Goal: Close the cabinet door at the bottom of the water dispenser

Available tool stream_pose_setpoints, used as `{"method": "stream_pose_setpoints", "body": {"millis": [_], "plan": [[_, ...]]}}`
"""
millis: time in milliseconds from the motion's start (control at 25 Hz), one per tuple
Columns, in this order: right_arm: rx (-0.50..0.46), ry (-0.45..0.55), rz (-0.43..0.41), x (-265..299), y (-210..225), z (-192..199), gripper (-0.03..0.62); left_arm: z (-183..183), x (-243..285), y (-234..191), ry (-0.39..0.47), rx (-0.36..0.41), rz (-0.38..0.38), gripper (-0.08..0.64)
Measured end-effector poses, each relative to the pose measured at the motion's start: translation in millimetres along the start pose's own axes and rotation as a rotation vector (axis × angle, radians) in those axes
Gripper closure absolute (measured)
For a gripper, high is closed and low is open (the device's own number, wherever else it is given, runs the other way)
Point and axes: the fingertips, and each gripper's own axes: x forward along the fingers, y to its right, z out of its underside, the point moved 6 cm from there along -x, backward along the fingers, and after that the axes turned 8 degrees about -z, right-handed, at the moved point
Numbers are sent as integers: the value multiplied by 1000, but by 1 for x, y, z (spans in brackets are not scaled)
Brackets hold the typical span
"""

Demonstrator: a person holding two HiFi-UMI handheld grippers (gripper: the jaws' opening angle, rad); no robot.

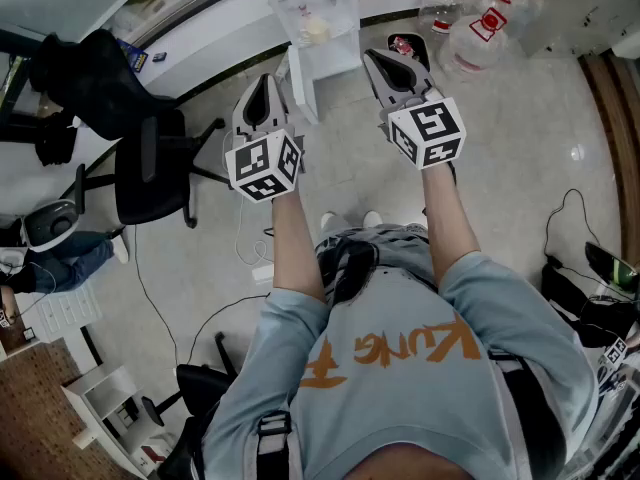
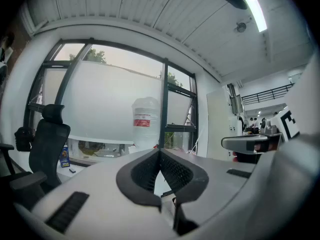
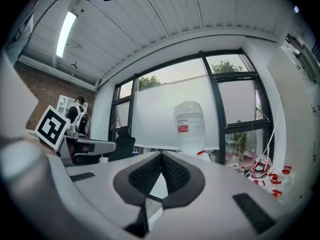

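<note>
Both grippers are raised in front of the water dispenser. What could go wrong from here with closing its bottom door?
1. The white cabinet door seems to stick out low by the floor, while the left gripper and right gripper are shut and held level, higher up. A push with their narrow tips could slip off its edge.
2. Clear plastic water bottles with red tops crowd the floor to the right. A sweeping right gripper may knock them.

Water dispenser: one.
Water jugs, right of the water dispenser: four, perhaps five, crowded together.
Office chairs, left of the water dispenser: one.
</note>
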Motion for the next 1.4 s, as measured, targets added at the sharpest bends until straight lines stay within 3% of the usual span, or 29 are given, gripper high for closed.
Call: {"method": "stream_pose_setpoints", "body": {"millis": [320, 680, 1000, 1400], "plan": [[104, 33, 37, 6, 21, 1, 566, -4, 8, 2, -15, 10, 9, 538], [112, 0, 10, 49, 20, 15, 566, 7, 27, -45, -29, -16, -44, 538], [115, -31, 69, 108, 63, 28, 566, 31, 106, -78, -61, -81, -23, 538], [157, -140, 52, 260, 86, 68, 566, 86, 222, -168, -205, -187, -64, 538]]}}
